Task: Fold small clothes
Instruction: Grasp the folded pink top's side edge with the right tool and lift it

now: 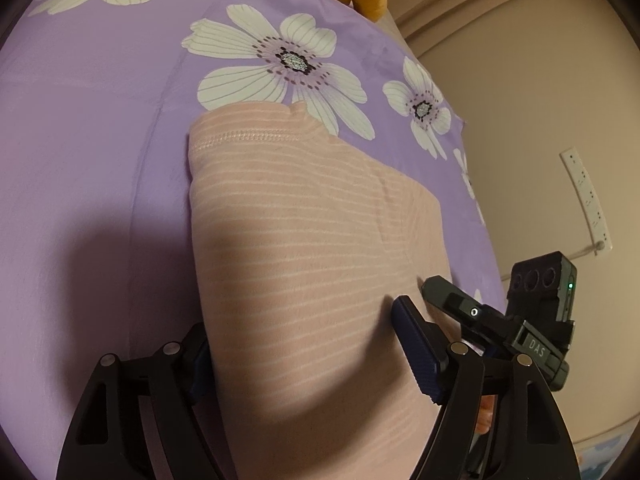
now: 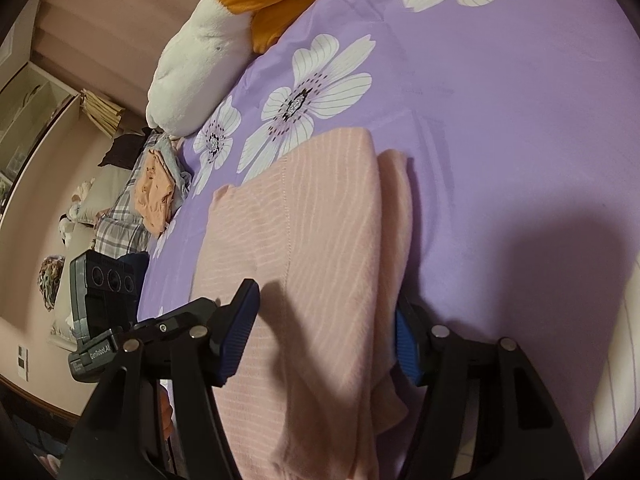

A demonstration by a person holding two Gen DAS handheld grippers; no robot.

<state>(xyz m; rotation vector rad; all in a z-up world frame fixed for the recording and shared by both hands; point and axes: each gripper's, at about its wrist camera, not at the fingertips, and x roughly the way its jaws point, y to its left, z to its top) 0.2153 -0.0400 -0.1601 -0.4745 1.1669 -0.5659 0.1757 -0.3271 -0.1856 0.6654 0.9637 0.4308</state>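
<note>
Pink striped garment (image 1: pixel 304 240) near end cut off below frame.

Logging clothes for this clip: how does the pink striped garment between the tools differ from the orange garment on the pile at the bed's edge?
The pink striped garment is spread on the purple sheet; the orange garment lies on a pile of other clothes. The pink one has thin pale stripes; the orange one carries a small print, too small to make out. The pink one fills far more of the right wrist view. Both look folded.
</note>
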